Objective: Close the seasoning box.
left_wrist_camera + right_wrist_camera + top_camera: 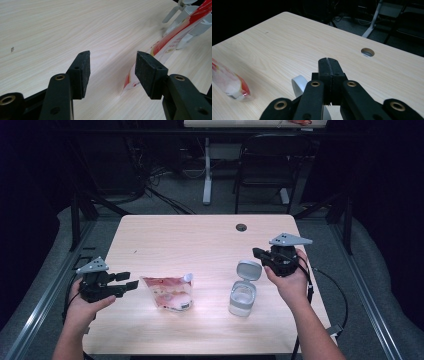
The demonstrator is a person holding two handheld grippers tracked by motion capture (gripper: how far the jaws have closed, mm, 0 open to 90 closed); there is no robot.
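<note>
A red and white pouch [169, 293] lies flat on the light wood table [200, 235], left of centre. Right of it stands a small white container [242, 297] with its flip lid [248, 269] raised. My left gripper [131, 280] hovers just left of the pouch, open, with nothing between its pads [147, 71]; the pouch's edge [160, 47] lies just beyond the right pad. My right gripper [256, 253] is held above the container's lid, jaws pressed together [329, 66] and empty. The lid's rim [297, 85] shows below those jaws, the pouch [229, 85] at far left.
A round cable hole [241, 227] is set in the table near its far edge. Behind the table stand a dark chair [267, 160] and a white desk leg [207, 170]. Metal rails run along both sides of the table.
</note>
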